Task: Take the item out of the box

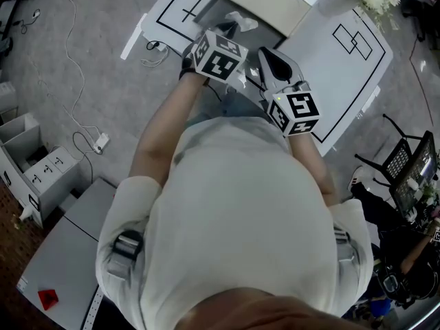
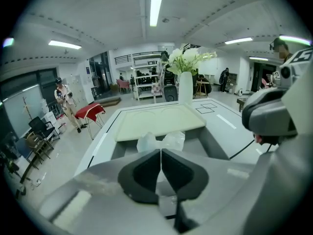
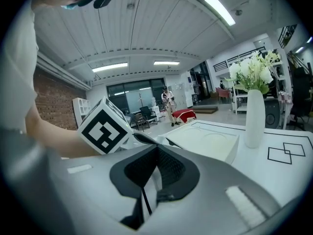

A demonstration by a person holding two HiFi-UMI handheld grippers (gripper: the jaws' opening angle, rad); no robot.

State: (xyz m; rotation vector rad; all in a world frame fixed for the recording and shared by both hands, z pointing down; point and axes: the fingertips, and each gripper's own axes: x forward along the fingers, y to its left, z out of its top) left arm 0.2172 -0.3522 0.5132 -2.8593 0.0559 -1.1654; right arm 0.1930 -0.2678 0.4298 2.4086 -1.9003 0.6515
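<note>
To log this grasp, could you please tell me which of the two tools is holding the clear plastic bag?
The left tool: its jaws are shut on the clear plastic bag, while the right tool holds nothing.

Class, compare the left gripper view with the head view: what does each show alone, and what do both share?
Only the left gripper view: the left tool with jaws shut on the clear plastic bag, a white vase, and a bystander beside a red table. Only the head view: the wearer's shoulders, a cable and grey boxes on the floor. Both: the bag, the open box, the flowers, the right tool.
</note>
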